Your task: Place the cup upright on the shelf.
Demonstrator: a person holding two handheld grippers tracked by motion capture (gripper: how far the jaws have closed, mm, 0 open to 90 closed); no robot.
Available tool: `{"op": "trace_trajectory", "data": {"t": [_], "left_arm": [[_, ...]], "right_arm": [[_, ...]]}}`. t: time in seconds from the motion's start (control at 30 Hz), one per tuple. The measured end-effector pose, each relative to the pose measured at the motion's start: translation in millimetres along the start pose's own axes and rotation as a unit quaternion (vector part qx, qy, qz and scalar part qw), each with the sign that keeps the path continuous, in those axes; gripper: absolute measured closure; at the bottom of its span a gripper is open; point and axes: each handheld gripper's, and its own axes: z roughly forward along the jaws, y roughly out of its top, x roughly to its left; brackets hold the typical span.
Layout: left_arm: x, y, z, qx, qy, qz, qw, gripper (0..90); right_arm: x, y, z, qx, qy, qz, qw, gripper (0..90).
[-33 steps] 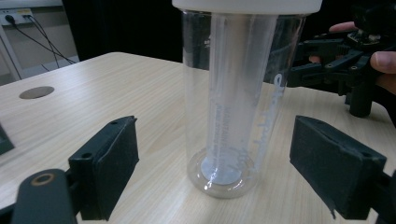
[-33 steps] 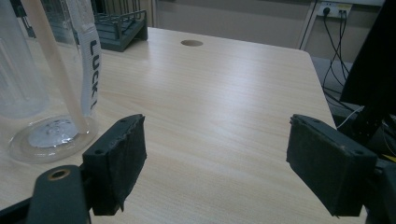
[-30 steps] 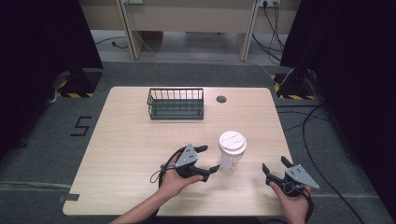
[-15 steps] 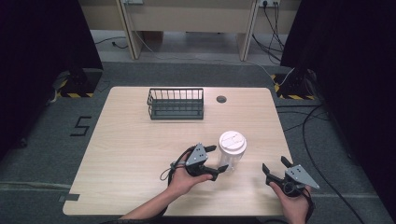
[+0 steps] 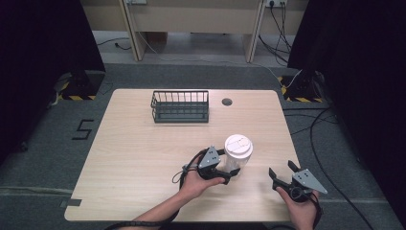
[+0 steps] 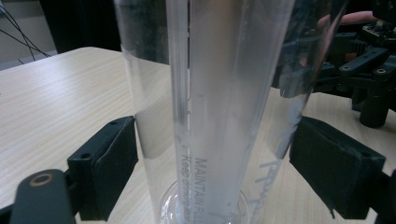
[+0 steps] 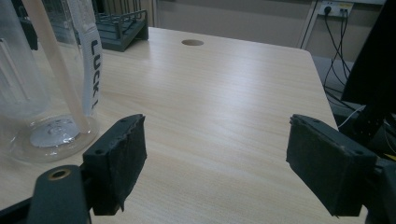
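Observation:
A clear plastic cup (image 5: 238, 152) with a white lid stands upright on the front right of the wooden table (image 5: 139, 158). My left gripper (image 5: 231, 164) is open, with one jaw on each side of the cup's lower body. In the left gripper view the cup (image 6: 210, 93) rises between the two black pads (image 6: 109, 163), which sit at or just off its walls. My right gripper (image 5: 281, 168) is open and holds nothing, a short way to the right of the cup near the front edge. The right gripper view has the cup (image 7: 46, 79) at far left, outside that gripper (image 7: 217, 154).
A black wire basket (image 5: 181, 106) stands at the back middle of the table, with a round cable hole (image 5: 227, 101) to its right. Cables lie on the floor at the right. The table's left half is bare wood.
My left gripper has slid right and forward until its jaws straddle the cup. The right gripper and the cup have stayed where they were.

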Motion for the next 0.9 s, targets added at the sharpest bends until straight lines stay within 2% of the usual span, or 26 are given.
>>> {"op": "trace_trajectory", "data": {"t": [0.37, 0.73, 0.9], "left_arm": [[0.0, 4.1, 9.8, -0.007, 0.001, -0.008, 0.9999, 15.0], [0.3, 3.6, 12.3, -0.011, 0.001, -0.006, 0.9999, 16.3], [0.8, 2.9, 13.6, -0.016, -0.001, -0.012, 0.9998, 15.1]], "right_arm": [[-0.1, 0.3, 0.6, 0.003, 0.002, 0.0, 1.0, 20.7], [-0.4, 0.2, 0.4, 0.002, 0.003, 0.003, 1.0, 20.7], [-0.7, 0.4, 0.6, 0.003, 0.002, 0.0, 1.0, 20.7]]}}
